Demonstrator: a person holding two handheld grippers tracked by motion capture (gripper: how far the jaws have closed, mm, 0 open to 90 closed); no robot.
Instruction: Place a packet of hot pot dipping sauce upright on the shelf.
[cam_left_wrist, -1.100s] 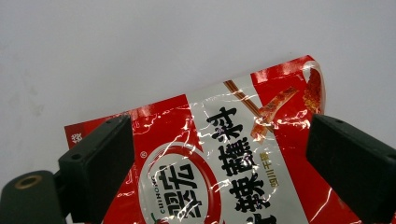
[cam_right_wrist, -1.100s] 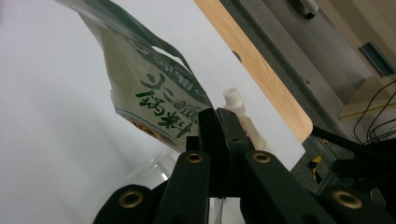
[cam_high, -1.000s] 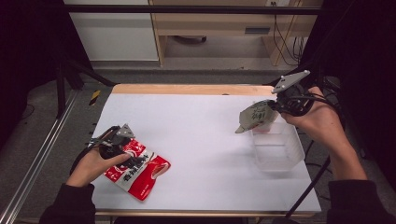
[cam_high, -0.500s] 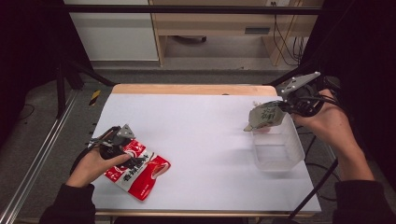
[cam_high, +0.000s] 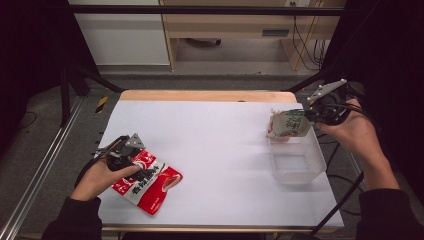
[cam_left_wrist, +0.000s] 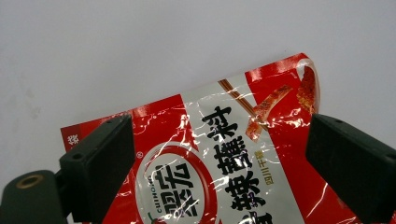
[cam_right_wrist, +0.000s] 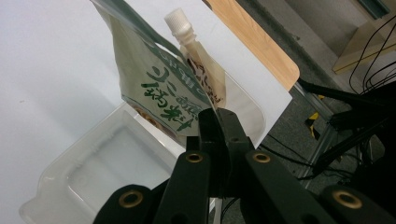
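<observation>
Since a second ago our right gripper (cam_high: 306, 116), clamped on the green pouch (cam_high: 287, 125), has sunk toward the clear tub (cam_high: 296, 162). We lower it inside before releasing. Our left gripper (cam_left_wrist: 224, 158) straddles the red packet (cam_high: 145, 181), jaws apart.

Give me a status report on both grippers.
Right gripper shut on pouch, above tub. Left gripper open over red packet. Nothing in the way.
</observation>
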